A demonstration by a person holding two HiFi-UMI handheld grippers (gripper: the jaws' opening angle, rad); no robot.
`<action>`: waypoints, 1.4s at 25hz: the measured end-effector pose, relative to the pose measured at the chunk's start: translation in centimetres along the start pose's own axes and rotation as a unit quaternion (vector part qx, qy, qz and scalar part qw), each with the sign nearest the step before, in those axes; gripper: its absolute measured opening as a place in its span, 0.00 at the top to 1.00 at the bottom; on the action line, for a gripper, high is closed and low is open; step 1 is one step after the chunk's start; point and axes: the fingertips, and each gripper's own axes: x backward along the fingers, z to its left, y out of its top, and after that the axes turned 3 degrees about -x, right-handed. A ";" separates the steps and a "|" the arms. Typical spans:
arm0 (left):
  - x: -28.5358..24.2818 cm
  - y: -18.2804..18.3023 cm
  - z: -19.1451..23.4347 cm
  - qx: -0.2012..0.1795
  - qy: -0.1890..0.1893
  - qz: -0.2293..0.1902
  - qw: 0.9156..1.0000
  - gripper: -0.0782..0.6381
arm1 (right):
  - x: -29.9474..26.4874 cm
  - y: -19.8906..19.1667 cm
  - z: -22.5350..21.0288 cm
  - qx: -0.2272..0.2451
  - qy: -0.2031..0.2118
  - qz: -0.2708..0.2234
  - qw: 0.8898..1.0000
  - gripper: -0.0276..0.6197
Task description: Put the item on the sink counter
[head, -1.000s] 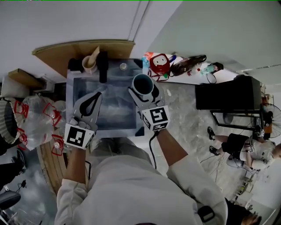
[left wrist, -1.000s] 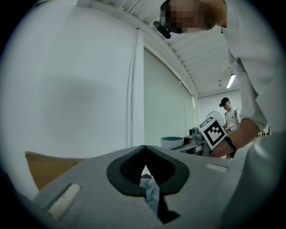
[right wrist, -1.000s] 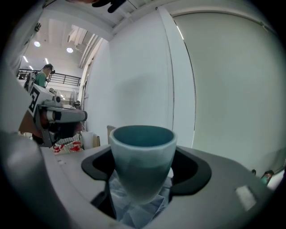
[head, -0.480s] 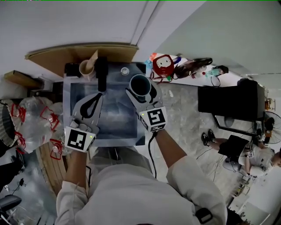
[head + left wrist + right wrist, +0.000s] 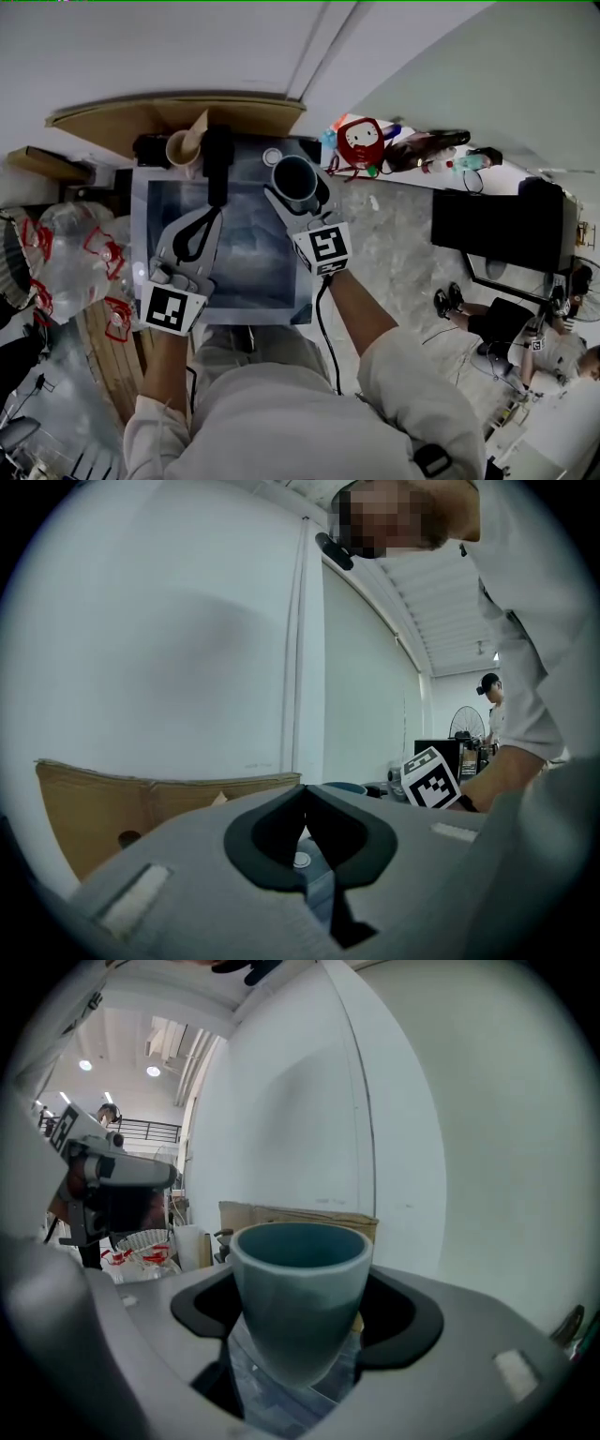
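A blue-grey cup (image 5: 294,181) stands upright between the jaws of my right gripper (image 5: 298,193), which is shut on its sides. It hangs over the back right part of the steel sink (image 5: 251,274), close to the counter rim. In the right gripper view the cup (image 5: 298,1288) fills the gap of the right gripper (image 5: 300,1335). My left gripper (image 5: 208,216) hovers over the left half of the basin, shut with nothing in it. In the left gripper view the tips of the left gripper (image 5: 305,794) meet.
A black faucet (image 5: 217,155) and a beige cup (image 5: 182,148) stand at the sink's back edge, with cardboard (image 5: 169,112) behind them. Clear bags with red handles (image 5: 70,262) lie to the left. A red item (image 5: 361,141) and a black box (image 5: 497,230) are on the right.
Both grippers have sunk toward the sink. The right one still carries the cup, now closer to the sink's back right corner. The left stays shut.
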 end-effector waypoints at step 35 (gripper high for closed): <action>-0.9 -6.2 1.7 0.021 0.024 0.054 0.998 0.89 | -8.8 -6.4 -3.2 0.005 0.010 0.004 1.000 0.39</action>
